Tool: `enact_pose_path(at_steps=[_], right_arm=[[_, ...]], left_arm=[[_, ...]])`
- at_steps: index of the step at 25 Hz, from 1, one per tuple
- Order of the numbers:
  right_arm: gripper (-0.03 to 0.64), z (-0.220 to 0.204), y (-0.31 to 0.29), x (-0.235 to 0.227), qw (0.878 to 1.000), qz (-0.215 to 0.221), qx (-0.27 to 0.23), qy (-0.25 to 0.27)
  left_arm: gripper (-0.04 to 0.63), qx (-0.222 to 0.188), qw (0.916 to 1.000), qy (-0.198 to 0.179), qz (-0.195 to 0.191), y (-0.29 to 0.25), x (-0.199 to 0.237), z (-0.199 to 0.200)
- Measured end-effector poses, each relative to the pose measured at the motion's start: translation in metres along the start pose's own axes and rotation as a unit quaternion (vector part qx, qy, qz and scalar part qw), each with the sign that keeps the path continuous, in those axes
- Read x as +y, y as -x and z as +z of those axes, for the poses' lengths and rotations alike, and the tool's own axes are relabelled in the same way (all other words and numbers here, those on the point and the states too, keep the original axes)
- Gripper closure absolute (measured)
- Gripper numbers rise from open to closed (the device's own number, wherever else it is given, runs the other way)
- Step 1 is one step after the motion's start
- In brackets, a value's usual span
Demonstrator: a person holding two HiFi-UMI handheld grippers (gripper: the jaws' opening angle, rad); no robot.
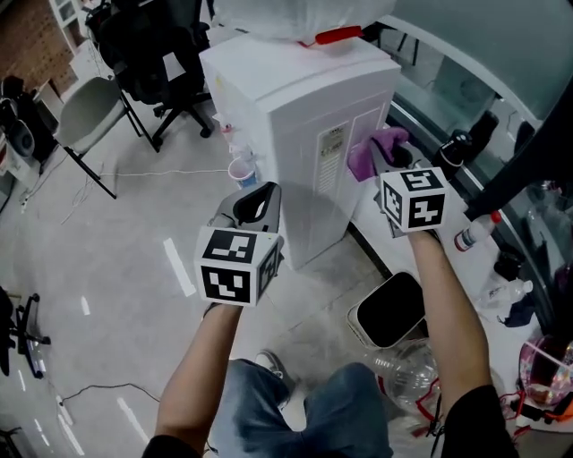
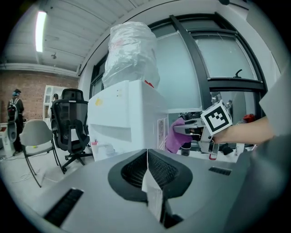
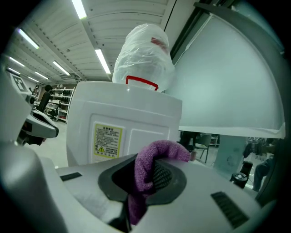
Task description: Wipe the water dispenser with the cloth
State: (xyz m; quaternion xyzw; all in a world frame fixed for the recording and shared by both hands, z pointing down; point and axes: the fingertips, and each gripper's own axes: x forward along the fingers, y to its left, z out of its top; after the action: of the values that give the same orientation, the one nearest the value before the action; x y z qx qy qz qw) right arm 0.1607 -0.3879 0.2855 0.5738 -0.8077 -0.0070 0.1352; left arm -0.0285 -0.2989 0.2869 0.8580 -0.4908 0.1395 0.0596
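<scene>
1. Grey left gripper point(image 1: 257, 206), nearest me: jaws pressed together, holding nothing.
2. Farther right, my right gripper point(image 1: 387, 156) has its jaws clamped on the purple cloth point(image 3: 150, 168).
3. The water dispenser point(image 1: 295, 107) has its side panel straight beyond the cloth, so I judge the right the nearer.

Water dispenser point(image 1: 295, 98): white, box-shaped, upright on the floor. Upturned bottle point(image 1: 277, 16) on top, wrapped in clear plastic. Red handle point(image 1: 338, 36) at the top edge. Yellow-and-white label point(image 3: 107, 141) on the side panel.

Cloth point(image 1: 372, 150): purple, textured, bunched and folded over. Pinched in the right tool point(image 1: 387, 159), just beside the labelled side panel; contact with the panel not discernible.
</scene>
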Motion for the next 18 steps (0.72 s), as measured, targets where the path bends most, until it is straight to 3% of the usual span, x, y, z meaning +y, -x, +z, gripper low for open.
enact_pose_path(at_steps=[9,18], right_arm=[[0.574,-0.055,-0.014,0.013,1.000,0.003,-0.014,0.024],[0.574,-0.112,-0.021,0.028,0.999,0.015,-0.012,0.030]], left_arm=[[0.568,-0.029,0.9992,0.006,0.026,-0.016,0.018,-0.052],[0.568,-0.024,0.9988,-0.008,0.041,-0.024,0.010,-0.102]])
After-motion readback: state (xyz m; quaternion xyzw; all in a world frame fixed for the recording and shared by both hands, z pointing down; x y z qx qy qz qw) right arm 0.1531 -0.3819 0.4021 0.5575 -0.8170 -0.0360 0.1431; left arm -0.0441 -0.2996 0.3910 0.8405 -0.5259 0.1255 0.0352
